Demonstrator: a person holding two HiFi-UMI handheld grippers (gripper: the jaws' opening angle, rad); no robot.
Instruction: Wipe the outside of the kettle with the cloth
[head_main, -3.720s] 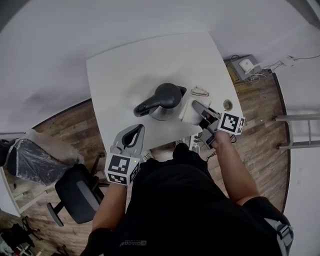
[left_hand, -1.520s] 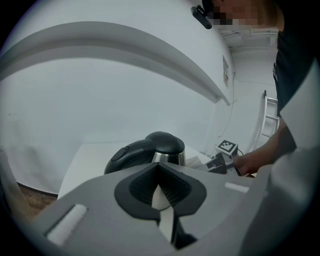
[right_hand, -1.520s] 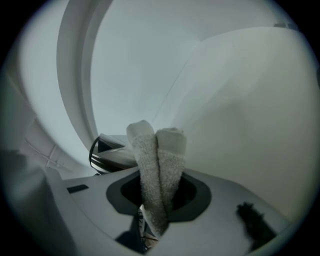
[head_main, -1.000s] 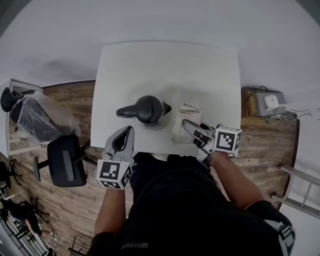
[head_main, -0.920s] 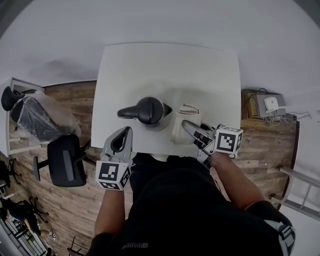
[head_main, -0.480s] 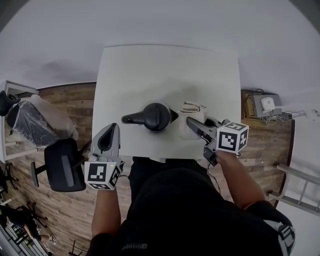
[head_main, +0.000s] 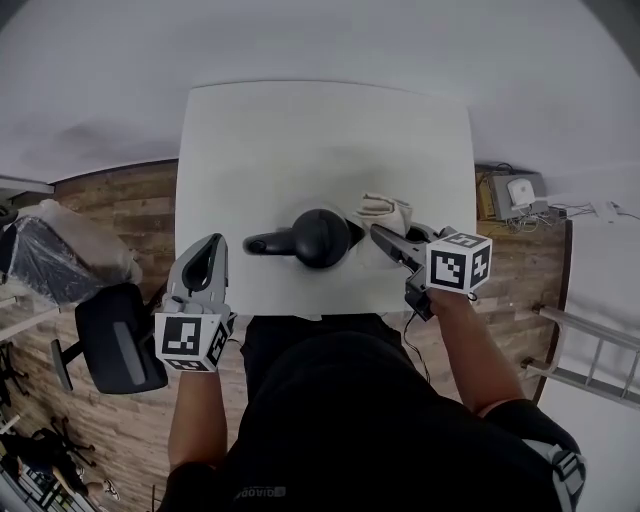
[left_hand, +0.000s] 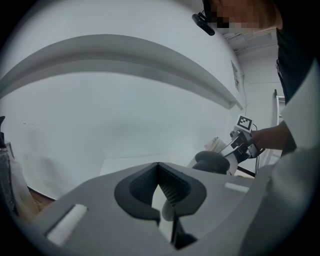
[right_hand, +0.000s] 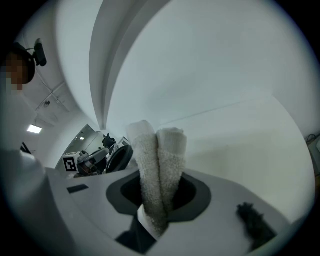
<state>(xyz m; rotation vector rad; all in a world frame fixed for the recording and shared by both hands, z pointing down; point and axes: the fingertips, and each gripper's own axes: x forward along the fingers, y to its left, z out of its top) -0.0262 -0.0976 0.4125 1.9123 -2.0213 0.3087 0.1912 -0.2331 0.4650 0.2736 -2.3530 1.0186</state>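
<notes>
Head view: shows left gripper (head_main: 211, 245) pulled back left since a second ago, now well apart from the kettle (head_main: 320, 236) handle. Probably means no bracing, leaving the wipe to the right side alone. Left gripper view: reads jaws together, nothing between. Right gripper view: reads right gripper (head_main: 380, 233) clamped on folded cloth (head_main: 386, 212). Puts cloth just beside kettle's right flank, contact unclear; kettle close to the table (head_main: 300, 140) near edge, handle pointing left.
</notes>
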